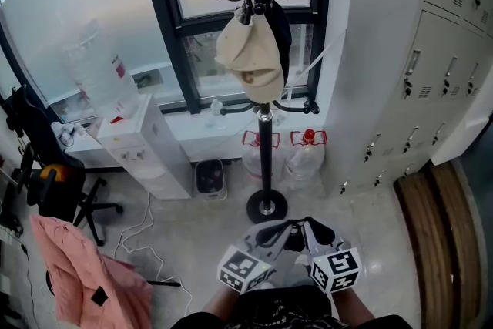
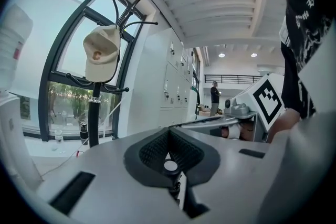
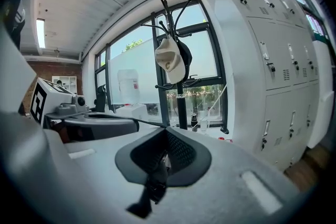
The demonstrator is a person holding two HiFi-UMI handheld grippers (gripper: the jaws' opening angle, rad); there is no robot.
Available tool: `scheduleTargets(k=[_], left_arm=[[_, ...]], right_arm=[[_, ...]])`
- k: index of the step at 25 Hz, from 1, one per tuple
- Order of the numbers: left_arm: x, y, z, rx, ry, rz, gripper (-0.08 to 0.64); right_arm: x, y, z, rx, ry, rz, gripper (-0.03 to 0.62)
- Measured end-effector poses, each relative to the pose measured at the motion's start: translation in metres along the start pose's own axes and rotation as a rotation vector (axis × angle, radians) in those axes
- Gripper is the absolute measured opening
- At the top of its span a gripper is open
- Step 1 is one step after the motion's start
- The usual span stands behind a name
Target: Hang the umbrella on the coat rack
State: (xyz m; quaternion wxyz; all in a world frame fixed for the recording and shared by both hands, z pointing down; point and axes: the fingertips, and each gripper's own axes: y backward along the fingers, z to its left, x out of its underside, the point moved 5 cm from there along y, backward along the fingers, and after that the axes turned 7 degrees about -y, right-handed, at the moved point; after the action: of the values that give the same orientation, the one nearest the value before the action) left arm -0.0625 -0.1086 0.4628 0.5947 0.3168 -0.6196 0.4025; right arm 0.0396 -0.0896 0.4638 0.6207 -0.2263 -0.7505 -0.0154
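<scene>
Your left gripper (image 2: 169, 159) and right gripper (image 3: 164, 157) are both pressed together, each pinching a dark strap (image 2: 175, 190) that dangles below the pinch. Can't tell if it belongs to the umbrella, whose body shows in no view. Head view: grippers side by side at bottom centre. Coat rack (image 1: 266, 150) mid-frame above them, beige cap (image 1: 250, 54) hanging near its top.
</scene>
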Motion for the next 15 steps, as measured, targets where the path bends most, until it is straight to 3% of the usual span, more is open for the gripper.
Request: scheduleTargets(k=[8,11,15], left_arm=[[-0.015,-0.018,0.017,-0.028,-0.02,-0.029,0.009],[-0.025,-0.028,0.021,-0.048,-0.019,-0.06,0.009],[-0.032,-0.037,0.029,-0.069,-0.016,-0.071,0.009]], right_arm=[[-0.023,-0.013,-0.014,-0.027,-0.018,-0.027,0.003],[-0.031,-0.017,-0.02,-0.026,0.035,-0.026,0.004],[-0.039,-0.025,-0.027,-0.038,0.037,-0.033,0.003]])
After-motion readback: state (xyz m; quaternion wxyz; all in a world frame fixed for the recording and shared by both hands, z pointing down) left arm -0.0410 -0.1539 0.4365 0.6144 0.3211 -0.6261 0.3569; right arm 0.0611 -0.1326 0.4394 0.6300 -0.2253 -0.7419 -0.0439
